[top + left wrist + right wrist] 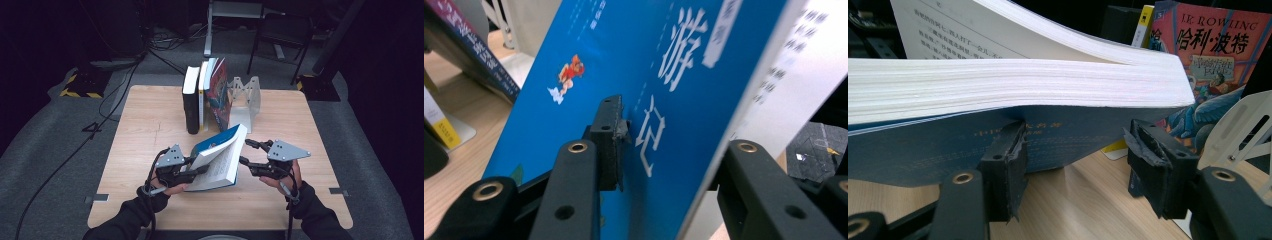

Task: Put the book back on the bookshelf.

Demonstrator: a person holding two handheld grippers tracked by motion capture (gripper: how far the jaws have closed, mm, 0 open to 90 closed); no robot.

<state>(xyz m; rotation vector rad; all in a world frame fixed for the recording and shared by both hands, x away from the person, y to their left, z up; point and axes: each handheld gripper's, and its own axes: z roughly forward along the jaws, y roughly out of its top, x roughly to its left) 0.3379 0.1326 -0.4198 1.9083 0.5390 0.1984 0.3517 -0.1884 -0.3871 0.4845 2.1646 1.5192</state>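
A thick book with a blue cover (pixel 220 155) stands tilted in the middle of the wooden table (pixel 145 120), its pages slightly fanned. My left gripper (pixel 200 167) grips it from the left. In the left gripper view the blue cover (pixel 624 60) runs between the jaws of the left gripper (pixel 674 150), with one pad (pixel 610 135) pressed flat on it. My right gripper (pixel 245 151) hovers just right of the book, open and apart from it. In the right gripper view the book's page block (pixel 998 85) hangs above the open right gripper (pixel 1078 155), with bare table between the pads.
Several books (pixel 202 95) stand upright at the table's back middle, the rightmost a red-covered one (pixel 1218 55) leaning against a white metal bookend (pixel 246 97). A chair (pixel 280 35) and cables lie on the floor beyond the table.
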